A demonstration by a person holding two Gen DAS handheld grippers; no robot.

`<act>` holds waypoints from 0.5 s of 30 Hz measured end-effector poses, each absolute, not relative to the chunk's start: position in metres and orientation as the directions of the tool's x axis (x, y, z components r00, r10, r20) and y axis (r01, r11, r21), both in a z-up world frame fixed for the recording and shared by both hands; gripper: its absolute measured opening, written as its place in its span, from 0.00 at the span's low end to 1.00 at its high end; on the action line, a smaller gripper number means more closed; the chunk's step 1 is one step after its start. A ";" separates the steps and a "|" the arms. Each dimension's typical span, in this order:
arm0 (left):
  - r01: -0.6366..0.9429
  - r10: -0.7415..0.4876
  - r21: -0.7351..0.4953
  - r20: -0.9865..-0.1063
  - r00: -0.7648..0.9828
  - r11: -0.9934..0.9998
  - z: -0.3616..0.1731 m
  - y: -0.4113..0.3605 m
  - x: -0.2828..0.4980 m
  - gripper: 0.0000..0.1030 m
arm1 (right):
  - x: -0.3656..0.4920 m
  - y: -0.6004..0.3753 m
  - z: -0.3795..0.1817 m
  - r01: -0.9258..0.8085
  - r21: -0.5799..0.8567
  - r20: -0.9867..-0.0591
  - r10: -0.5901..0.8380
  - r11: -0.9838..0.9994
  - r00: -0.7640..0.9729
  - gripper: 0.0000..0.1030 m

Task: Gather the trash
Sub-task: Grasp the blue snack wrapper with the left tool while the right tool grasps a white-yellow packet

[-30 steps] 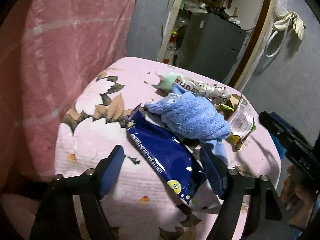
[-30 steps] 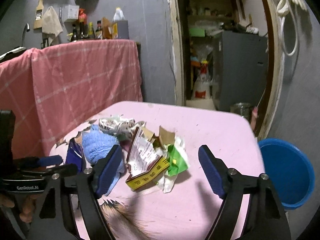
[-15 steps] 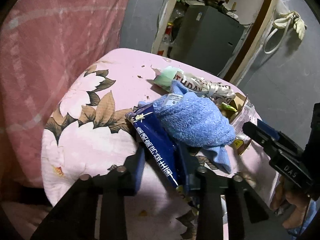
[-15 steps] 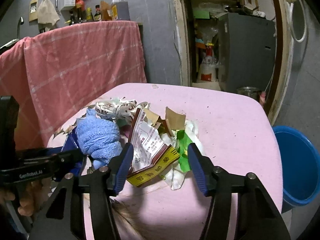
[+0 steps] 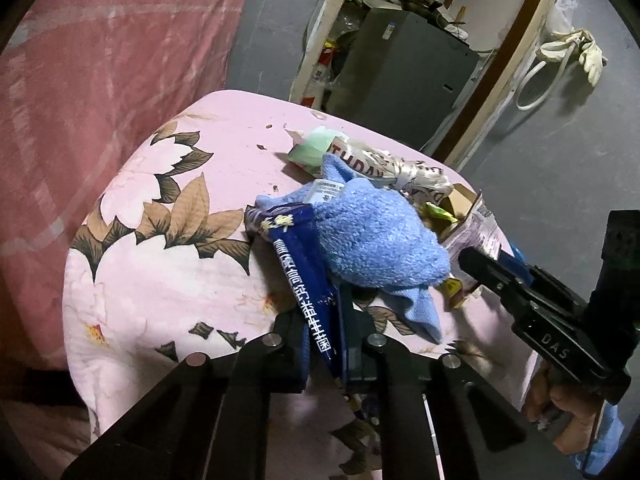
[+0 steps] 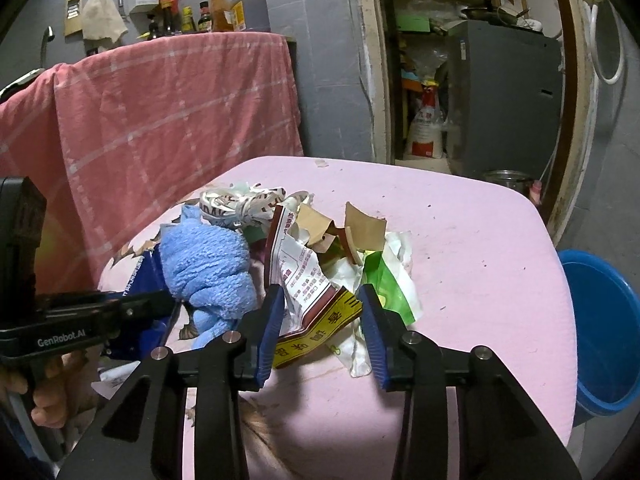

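Note:
A heap of trash lies on the pink floral table [image 5: 152,280]. My left gripper [image 5: 324,344] is shut on a dark blue wrapper [image 5: 300,276] that lies under a blue cloth [image 5: 372,236]. A crumpled printed wrapper [image 5: 396,168] lies behind the cloth. In the right wrist view my right gripper [image 6: 320,332] is partly closed around a white, maroon and yellow packet [image 6: 308,292]; both pads flank it and firm contact is not clear. Brown cardboard scraps [image 6: 360,232] and a green and white bag [image 6: 392,280] lie beside the packet.
A blue plastic basin [image 6: 600,328] stands on the floor right of the table [image 6: 480,240]. A pink checked cloth [image 6: 160,120] hangs behind on the left. A doorway with a grey cabinet [image 6: 500,92] is at the back.
My left gripper has closed on the dark blue wrapper. My right gripper has moved forward over the packet and its jaws have narrowed around it.

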State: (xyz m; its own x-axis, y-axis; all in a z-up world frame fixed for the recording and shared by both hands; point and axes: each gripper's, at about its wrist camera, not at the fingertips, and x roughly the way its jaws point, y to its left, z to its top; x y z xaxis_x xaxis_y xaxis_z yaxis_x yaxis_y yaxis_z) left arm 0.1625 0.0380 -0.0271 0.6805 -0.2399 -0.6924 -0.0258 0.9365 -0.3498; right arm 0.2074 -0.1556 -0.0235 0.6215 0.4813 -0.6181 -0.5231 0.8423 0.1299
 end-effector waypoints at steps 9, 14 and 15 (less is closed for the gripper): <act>-0.025 -0.216 -0.332 -0.665 0.715 0.943 -0.018 0.028 0.137 0.01 | 0.189 -0.158 -0.021 -0.548 0.134 -0.595 0.509 0.826 0.622 0.27; -0.021 -0.213 -0.335 -0.645 0.734 0.942 -0.013 0.022 0.125 0.01 | 0.173 -0.164 -0.010 -0.553 0.117 -0.538 0.520 0.825 0.663 0.27; -0.018 -0.208 -0.330 -0.634 0.745 0.944 -0.011 0.020 0.123 0.01 | 0.170 -0.167 -0.007 -0.550 0.113 -0.523 0.520 0.827 0.675 0.27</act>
State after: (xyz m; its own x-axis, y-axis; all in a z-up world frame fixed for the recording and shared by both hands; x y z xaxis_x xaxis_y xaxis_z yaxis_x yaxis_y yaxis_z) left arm 0.1227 0.0200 -0.0106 0.7447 -0.2078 -0.6343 -0.0175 0.9439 -0.3299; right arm 0.1699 -0.1667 -0.0066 0.6752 0.5203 -0.5229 -0.5501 0.8274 0.1130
